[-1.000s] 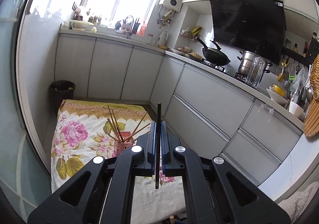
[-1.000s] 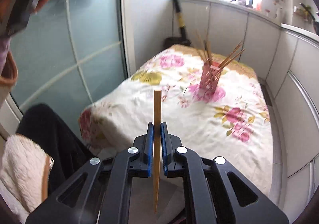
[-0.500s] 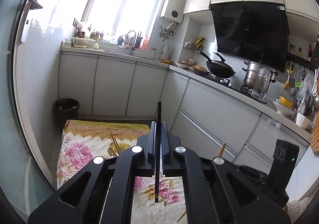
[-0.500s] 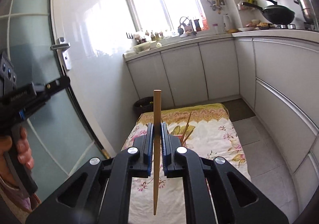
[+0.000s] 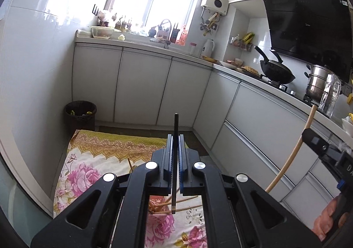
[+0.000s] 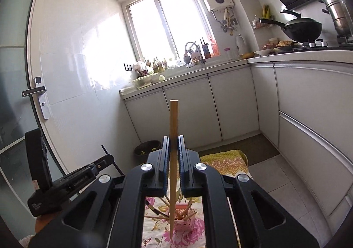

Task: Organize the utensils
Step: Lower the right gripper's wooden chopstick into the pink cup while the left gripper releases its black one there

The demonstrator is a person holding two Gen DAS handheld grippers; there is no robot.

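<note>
The left gripper (image 5: 175, 155) has its jaws clamped narrow on a dark chopstick (image 5: 175, 128), held upright across the pads, with one end standing above the jaws and the other hanging below them. The right gripper (image 6: 173, 155) is likewise closed tight on a wooden chopstick (image 6: 173, 120), also near upright, its blunt end up and its tapered tip down. In the left view that same stick shows at the far right as a pale curved line, with the person's hand (image 5: 328, 221) on the right tool's handle below it.

Under both tools sits the pink holder (image 6: 183, 223), standing on the flowered cloth (image 5: 92, 159) spread on the floor. It already carries several chopsticks (image 6: 187, 217), splayed outward at loose angles. The right gripper's stick tip appears in line with the holder's mouth, though height above it cannot be judged.

Judgement: the step in hand is dropping both sticks into the holder. Good practice would be to insert one stick at a time, keep each vertical, bring the tip inside the rim before easing the jaws apart, and aim for a gap between the splayed sticks. The light holder looks liable to tip if nudged sideways.
</note>
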